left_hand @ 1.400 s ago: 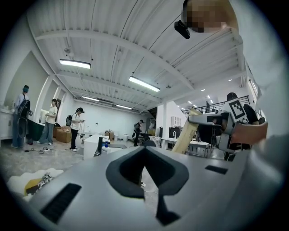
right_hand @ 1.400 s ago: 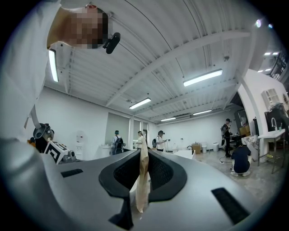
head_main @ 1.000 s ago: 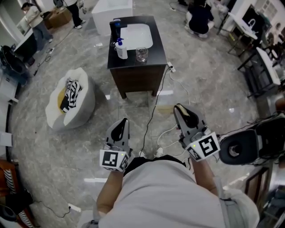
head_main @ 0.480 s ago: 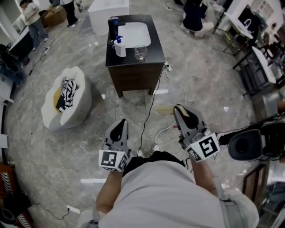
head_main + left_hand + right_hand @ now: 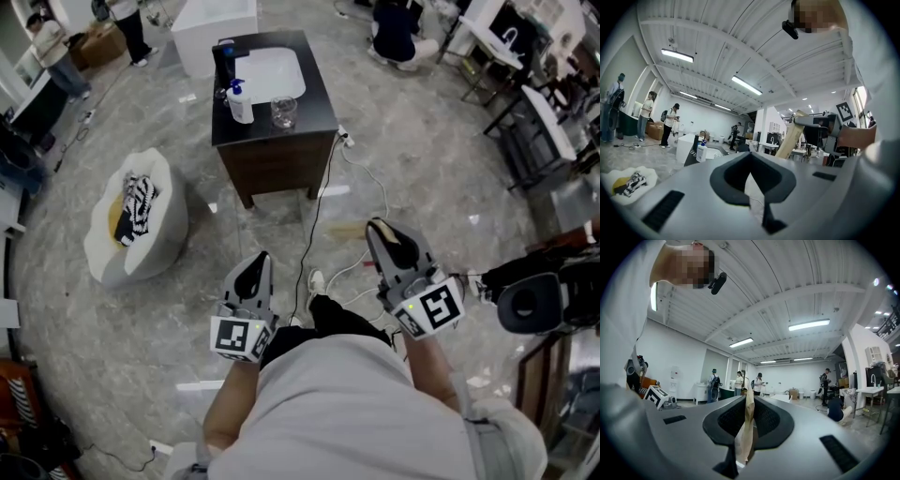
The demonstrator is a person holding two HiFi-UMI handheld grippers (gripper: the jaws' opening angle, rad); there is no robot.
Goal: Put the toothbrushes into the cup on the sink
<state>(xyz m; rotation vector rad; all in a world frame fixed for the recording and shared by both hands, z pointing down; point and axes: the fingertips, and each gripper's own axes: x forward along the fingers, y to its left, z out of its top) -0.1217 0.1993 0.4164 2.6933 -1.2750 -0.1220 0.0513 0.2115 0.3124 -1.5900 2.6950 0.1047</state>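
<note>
Forward between the two tools a shoe (image 5: 317, 281) had come since the earlier frames, and the dark bench (image 5: 314, 103) had slid up and to the left in the head view, which read as a walk towards it. The left gripper (image 5: 253, 267) and right gripper (image 5: 389, 242) kept their places in front of the body, both held level. The left jaws were together with nothing between them. The right jaws were closed too, with only a thin tan sliver (image 5: 746, 427) in the slit; what it was could not be told, and it did not look like a brush. The step in hand seemed to be the approach, with no pick-up begun. The next move would likely call for closing the gap to the bench, finding the toothbrushes and opening one gripper. No toothbrushes could be made out in any view. The glass cup (image 5: 282, 112) stood upright on the bench top, just beside the white sink (image 5: 272, 73), with a pump bottle (image 5: 239, 101) near it on the left. A cable (image 5: 323, 202) trailed from the bench across the grey marbled floor (image 5: 441, 178). A pale cushion (image 5: 122, 248) holding a striped cloth (image 5: 139, 199) lay well apart to the left. Other people (image 5: 122, 17) stood at the far edge of the open, strip-lit room.
</note>
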